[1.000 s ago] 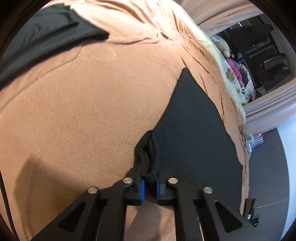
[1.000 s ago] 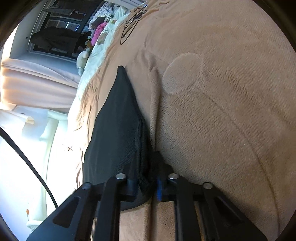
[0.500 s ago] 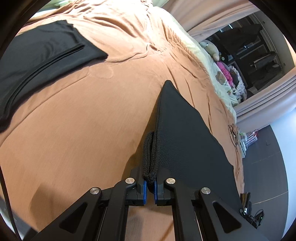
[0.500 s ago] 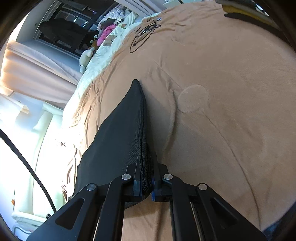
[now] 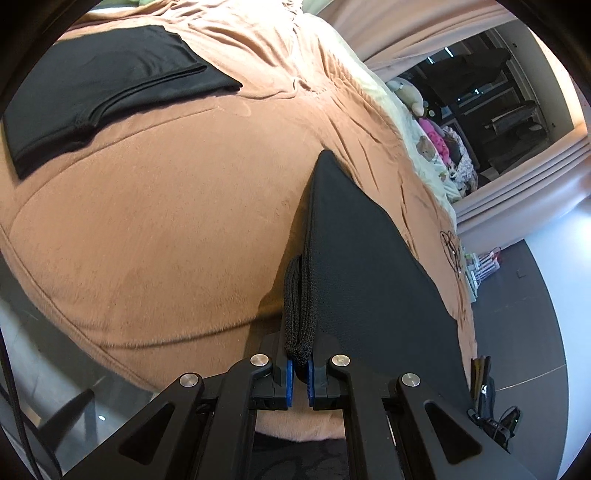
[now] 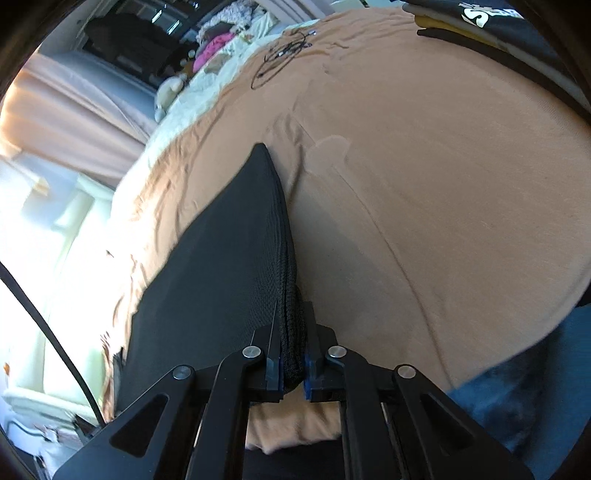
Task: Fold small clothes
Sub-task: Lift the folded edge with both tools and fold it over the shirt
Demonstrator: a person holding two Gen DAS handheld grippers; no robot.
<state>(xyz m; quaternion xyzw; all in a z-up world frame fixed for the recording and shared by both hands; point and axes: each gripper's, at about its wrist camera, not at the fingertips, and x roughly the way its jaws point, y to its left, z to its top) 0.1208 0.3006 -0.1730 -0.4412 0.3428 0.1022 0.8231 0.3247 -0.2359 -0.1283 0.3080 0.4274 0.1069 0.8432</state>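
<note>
White lettering on dark cloth (image 6: 491, 13) at top edge, cut off, unreadable. Black mesh garment (image 5: 369, 266) stretched taut above the tan bed (image 5: 147, 229); left claw (image 5: 300, 373) and right claw (image 6: 293, 369) each pinch a bunched edge. Folded black piece (image 5: 103, 88) lies apart.

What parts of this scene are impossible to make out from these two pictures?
- Left wrist view: the black garment hides the bedspread beneath it; its lower edge is cut off behind the left gripper.
- Right wrist view: the same garment hides its far side; the stacked clothes are cut off by the top edge.
- Cable loop: too small to identify.
</note>
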